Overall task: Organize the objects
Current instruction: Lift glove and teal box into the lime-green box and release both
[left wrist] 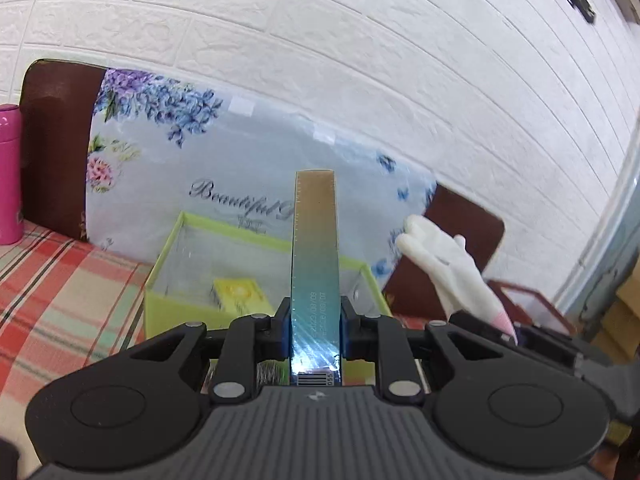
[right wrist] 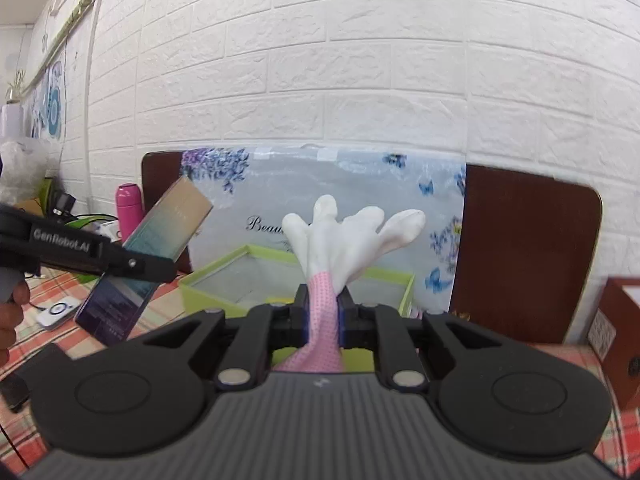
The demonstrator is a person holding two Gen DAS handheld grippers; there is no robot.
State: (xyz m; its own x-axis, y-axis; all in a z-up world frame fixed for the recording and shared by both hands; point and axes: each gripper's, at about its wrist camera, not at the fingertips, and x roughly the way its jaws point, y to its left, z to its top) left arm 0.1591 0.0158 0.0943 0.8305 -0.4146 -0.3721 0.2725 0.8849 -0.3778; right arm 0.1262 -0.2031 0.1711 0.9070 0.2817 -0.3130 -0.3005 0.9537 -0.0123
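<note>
The left gripper (left wrist: 314, 320) pinches a slim teal-to-gold box (left wrist: 315, 248); the right gripper (right wrist: 323, 312) pinches a white, pink-cuffed glove (right wrist: 344, 240). Both are held above the green bin (right wrist: 208, 280), with a floral package (left wrist: 240, 152) behind it.

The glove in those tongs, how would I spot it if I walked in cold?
Find the white brick wall and the flowered package leaning on it, then the lime-green box in front. Above that box, the right tongs pinch a glove by its pink dotted cuff, white fingers splayed upward. The left tongs grip a flat gold-to-teal box.
</note>
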